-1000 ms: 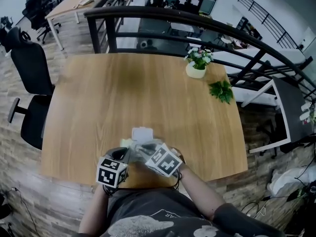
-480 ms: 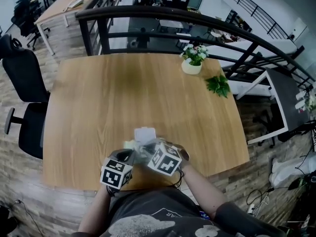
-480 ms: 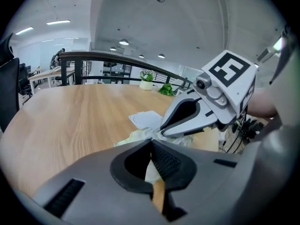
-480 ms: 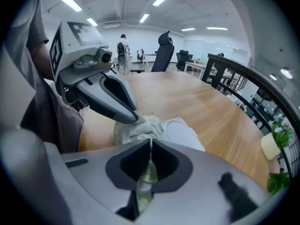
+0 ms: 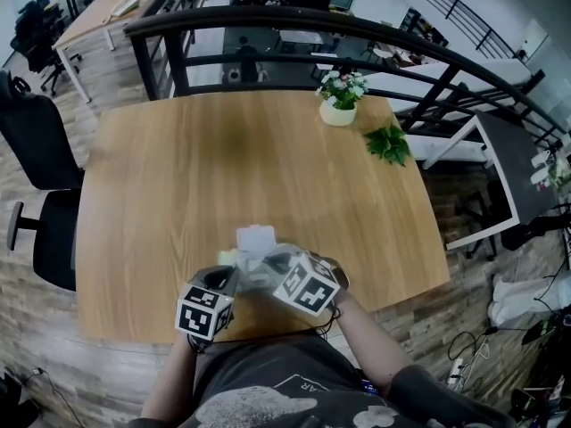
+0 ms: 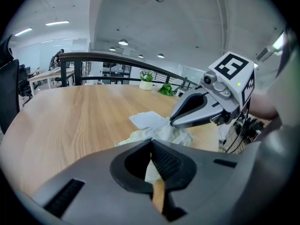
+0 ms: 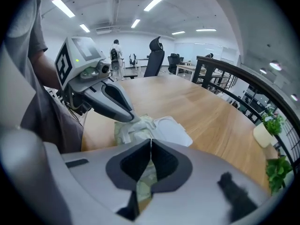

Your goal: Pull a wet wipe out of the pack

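Though cubes (image 5: 306,285) half-hide the pack (image 5: 256,238), left tool (image 7: 127,117) clamps it, right tool (image 6: 172,122) clamps a wet wipe (image 6: 177,134).

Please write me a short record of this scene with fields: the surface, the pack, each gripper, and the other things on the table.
surface: wooden table
pack: wet wipe pack, crumpled, near the table's front edge; its white lid is flipped open
left: left gripper, jaws together, pinching the pack's wrap at one edge
right: right gripper, jaws together, apparently pinching a wet wipe at the opening
other things: flower pot and green sprig at the far right corner, far from the pack
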Available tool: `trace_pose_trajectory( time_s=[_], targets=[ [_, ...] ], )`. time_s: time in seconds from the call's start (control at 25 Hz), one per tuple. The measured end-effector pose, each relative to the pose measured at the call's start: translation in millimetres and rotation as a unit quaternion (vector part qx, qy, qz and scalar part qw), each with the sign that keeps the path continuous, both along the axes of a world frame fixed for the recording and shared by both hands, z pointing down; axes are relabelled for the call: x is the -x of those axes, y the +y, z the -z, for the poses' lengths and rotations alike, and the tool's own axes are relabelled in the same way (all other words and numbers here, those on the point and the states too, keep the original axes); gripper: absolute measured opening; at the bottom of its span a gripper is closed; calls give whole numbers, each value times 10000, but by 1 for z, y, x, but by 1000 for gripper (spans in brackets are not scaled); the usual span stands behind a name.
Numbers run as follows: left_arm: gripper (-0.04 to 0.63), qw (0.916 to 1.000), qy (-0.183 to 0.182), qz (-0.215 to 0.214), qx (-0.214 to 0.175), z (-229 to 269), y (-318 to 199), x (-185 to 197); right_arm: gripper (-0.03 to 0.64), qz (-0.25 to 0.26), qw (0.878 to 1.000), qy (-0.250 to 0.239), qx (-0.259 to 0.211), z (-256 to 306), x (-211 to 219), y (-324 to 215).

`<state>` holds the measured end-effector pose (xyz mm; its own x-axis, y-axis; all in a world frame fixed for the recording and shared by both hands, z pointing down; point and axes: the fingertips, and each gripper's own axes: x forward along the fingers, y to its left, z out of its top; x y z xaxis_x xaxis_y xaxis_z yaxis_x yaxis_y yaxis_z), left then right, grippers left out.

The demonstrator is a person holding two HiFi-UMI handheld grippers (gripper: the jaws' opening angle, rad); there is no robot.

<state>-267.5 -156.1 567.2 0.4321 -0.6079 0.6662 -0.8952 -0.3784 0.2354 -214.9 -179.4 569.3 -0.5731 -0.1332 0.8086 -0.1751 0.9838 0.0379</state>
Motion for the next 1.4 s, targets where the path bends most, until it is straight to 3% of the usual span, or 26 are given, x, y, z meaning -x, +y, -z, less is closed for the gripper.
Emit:
trace_pose_trajectory(
  time_s=[0.36,0.6,0.84,1.12,1.4],
  targets=[
    [14,9991,-117,395,50,1,0,1,26,-319,9995,-56,-31,6,-43,-13],
    [14,9966,-215,795,76,-1,-2,-1,28,-731,9973,-43,-114,9,-99,-45],
    [14,9920,-265,1213,225,-10,3,-6,28,-773,9962,-389,4,8,-131,-56],
    [17,9779,-729,1958,41,-3,1,-6,28,-470,9926,-1096,243,16,-137,-68],
    [17,9626,-752,2592,-229,20,21,-34,28,6,9866,-1566,468,28,-127,-64]
  ],
)
